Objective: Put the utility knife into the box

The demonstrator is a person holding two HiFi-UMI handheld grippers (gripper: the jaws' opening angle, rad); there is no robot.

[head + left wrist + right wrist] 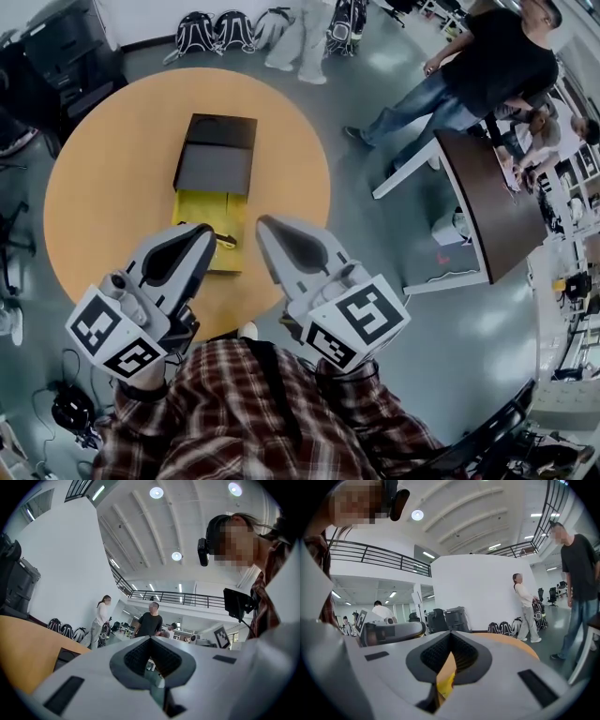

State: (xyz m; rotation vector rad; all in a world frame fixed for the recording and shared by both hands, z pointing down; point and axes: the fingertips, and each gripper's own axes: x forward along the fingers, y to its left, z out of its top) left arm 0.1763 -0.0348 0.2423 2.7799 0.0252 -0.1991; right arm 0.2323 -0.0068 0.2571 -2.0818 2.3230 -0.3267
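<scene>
A box lies on the round orange table (103, 187), its dark lid (216, 155) on the far side and its yellow tray (208, 214) towards me. A small dark object, likely the utility knife (226, 241), rests in the tray's near part. My left gripper (208, 231) hovers over the tray's near end, jaws together and holding nothing. Just to the right, my right gripper (264, 225) is also shut and holds nothing. In the left gripper view the left gripper (151, 641) shows its tips meeting. The right gripper (451, 634) looks the same in its own view.
Beyond the table stand people (469, 80) and a row of backpacks (214, 30) by the wall. A brown-topped desk (483, 202) stands to the right, and a black cabinet (66, 47) is at the far left. My checked sleeves (262, 422) fill the bottom.
</scene>
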